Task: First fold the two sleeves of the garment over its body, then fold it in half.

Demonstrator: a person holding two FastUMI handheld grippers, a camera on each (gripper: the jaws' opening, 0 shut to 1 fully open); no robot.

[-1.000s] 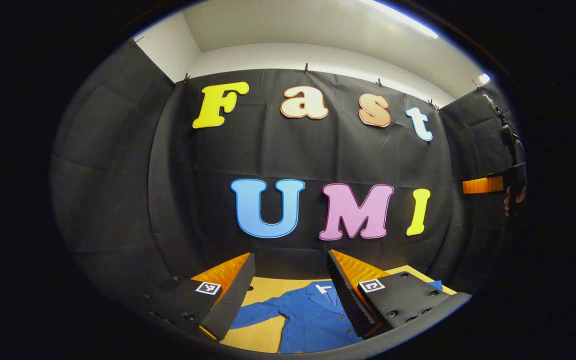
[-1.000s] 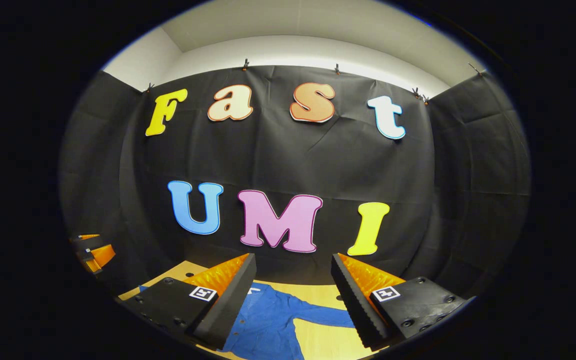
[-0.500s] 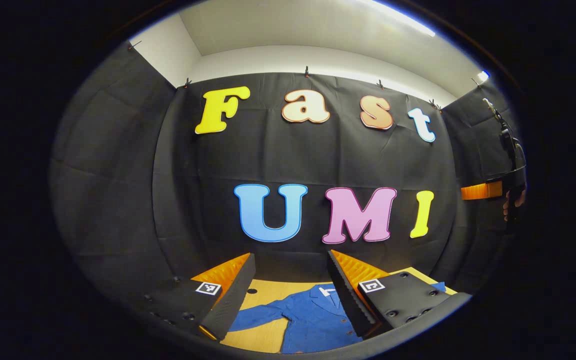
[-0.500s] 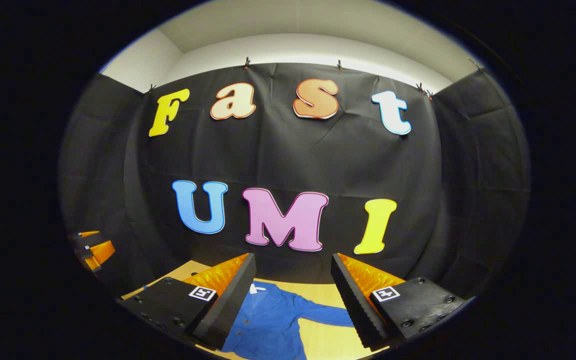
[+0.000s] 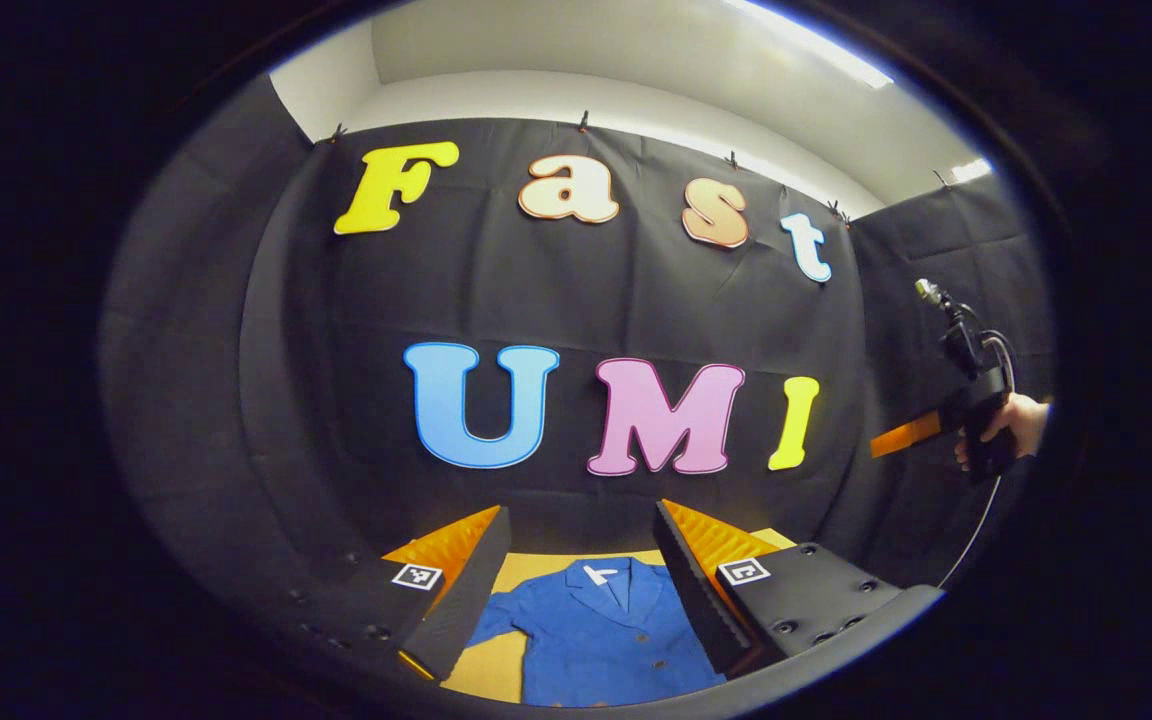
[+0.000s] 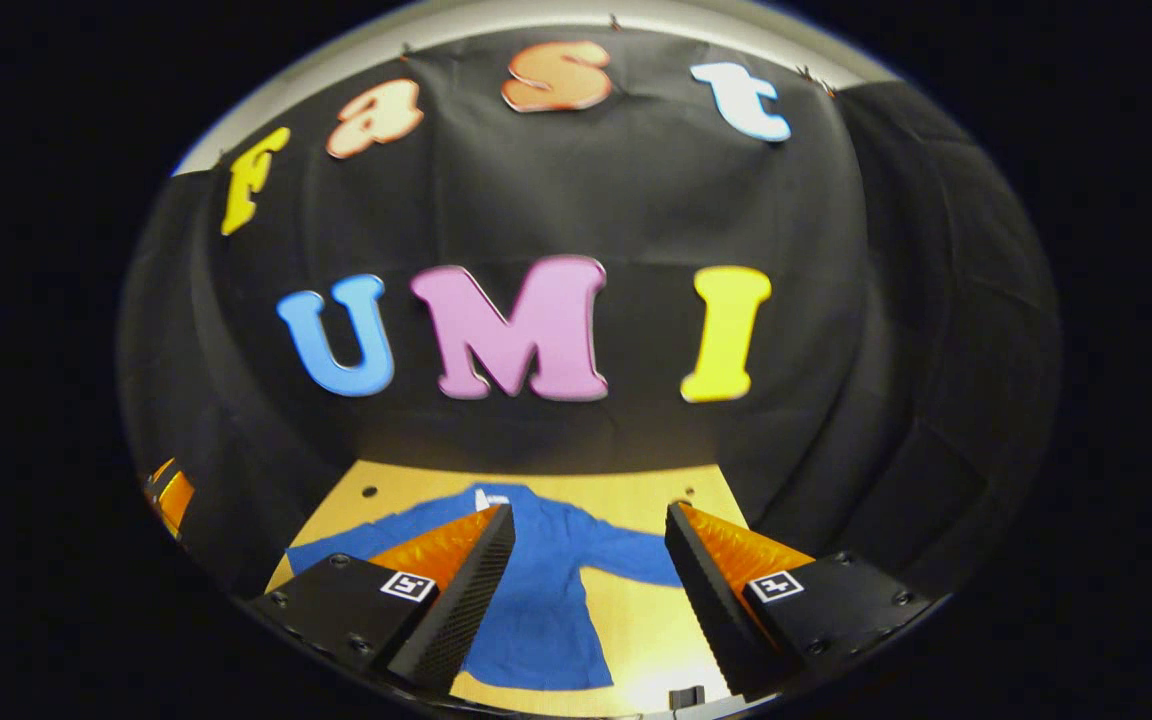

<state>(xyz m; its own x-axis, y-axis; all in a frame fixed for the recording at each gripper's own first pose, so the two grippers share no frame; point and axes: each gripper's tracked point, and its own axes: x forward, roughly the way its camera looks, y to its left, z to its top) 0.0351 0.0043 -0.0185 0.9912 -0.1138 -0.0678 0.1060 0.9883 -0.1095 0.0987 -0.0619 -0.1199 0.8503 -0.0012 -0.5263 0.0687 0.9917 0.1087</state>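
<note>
Black cloth walls the booth behind a wooden table. On it a blue jacket lies flat, collar toward the wall, both sleeves spread out to the sides. The right gripper hovers above it with its fingers spread wide and empty, the jacket's body showing between them. The left gripper is likewise released and holds nothing, with the jacket ahead and below. Far to its right a hand holds the other gripper.
</note>
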